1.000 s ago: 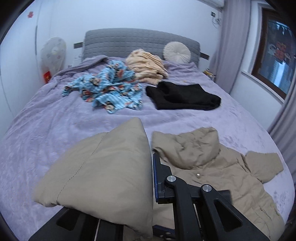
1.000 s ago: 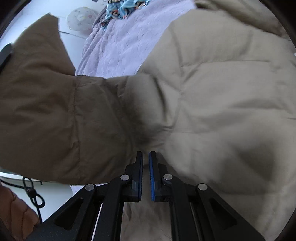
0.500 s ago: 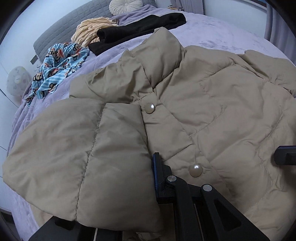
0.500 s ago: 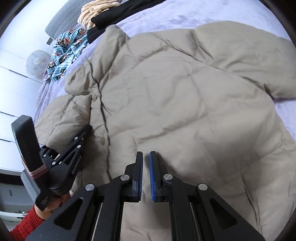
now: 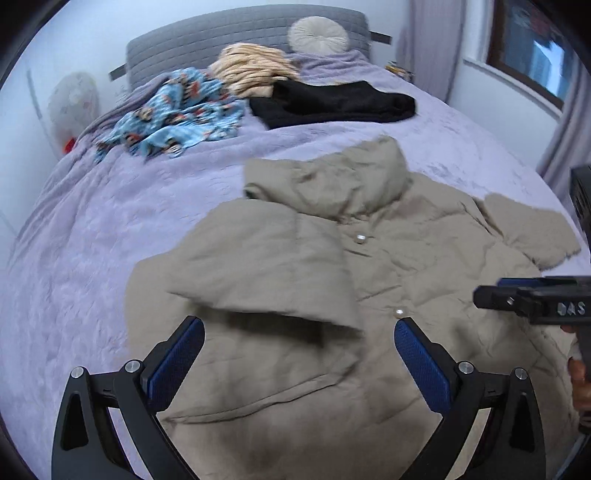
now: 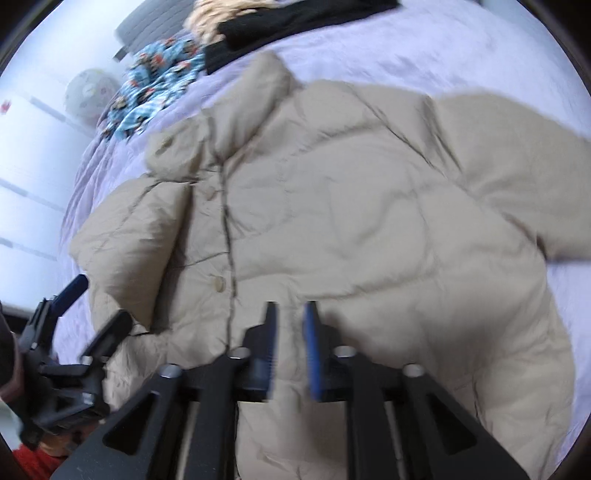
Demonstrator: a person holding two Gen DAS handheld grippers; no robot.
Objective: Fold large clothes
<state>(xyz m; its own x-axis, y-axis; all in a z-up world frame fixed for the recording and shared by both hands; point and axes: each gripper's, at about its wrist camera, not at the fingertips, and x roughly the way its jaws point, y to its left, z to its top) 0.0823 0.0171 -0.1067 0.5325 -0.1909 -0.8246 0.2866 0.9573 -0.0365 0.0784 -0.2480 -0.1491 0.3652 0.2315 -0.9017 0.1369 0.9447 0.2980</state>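
- On the bed (image 5: pixel 92 236), the jacket (image 5: pixel 369 266) lies front up, collar away from both grippers.
- Left gripper (image 5: pixel 299 354): fingers just spread wide, nothing between; folded left sleeve (image 5: pixel 266 273) directly ahead.
- Right gripper (image 6: pixel 290 347): fingers just parted, empty; unfolded right sleeve (image 6: pixel 517 166) probably nearer it.
- Jacket: quilted, puffy, beige.

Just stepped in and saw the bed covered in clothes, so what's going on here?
A person with a handheld claw in each hand is folding a beige puffer jacket on the purple bedspread. One sleeve now lies folded across the jacket's front; the other sleeve is spread out to the side. The left claw has just been opening and holds nothing. The right claw has also just been opening, empty above the jacket. Other clothes wait near the headboard.
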